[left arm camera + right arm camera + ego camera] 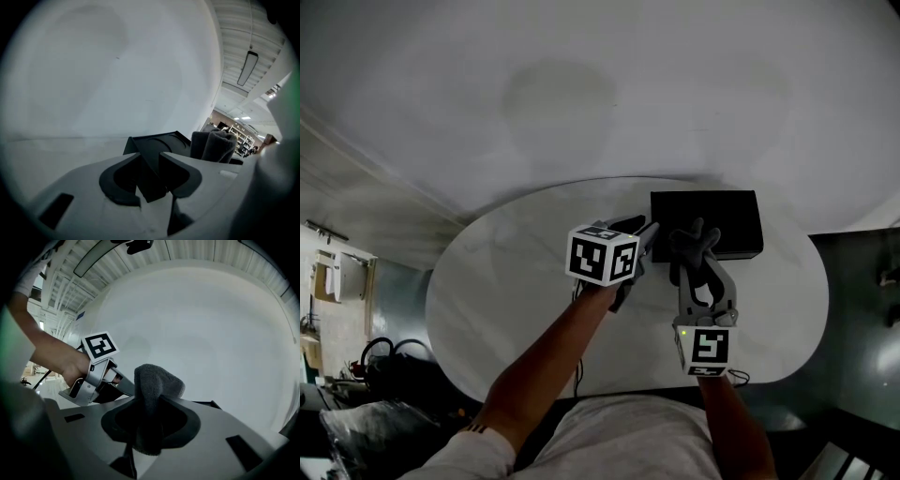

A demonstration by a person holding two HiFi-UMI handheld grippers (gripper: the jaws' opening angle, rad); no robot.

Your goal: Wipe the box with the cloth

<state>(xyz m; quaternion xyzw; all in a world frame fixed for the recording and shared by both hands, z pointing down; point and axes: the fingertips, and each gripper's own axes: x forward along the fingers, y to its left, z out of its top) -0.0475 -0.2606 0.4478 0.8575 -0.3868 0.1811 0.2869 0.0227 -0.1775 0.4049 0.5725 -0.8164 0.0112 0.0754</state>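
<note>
A black box [705, 223] lies flat on the far right part of a white oval table [506, 272]. My left gripper [642, 232] reaches the box's left end. In the left gripper view its jaws [151, 180] stand apart, with the near corner of the box [159, 143] in the gap; the pads do not visibly press on it. My right gripper [694, 246] hovers at the box's near edge, shut on a bunched grey cloth [692, 240]. The cloth [152, 380] sticks up out of the right gripper's [149, 423] jaws. The left gripper [101, 376] shows beside it.
The table's near edge runs just in front of the person's body. Cables and dark bags [389, 361] lie on the floor at the lower left. A pale wall rises behind the table. Shelving [236, 136] shows far off at the right.
</note>
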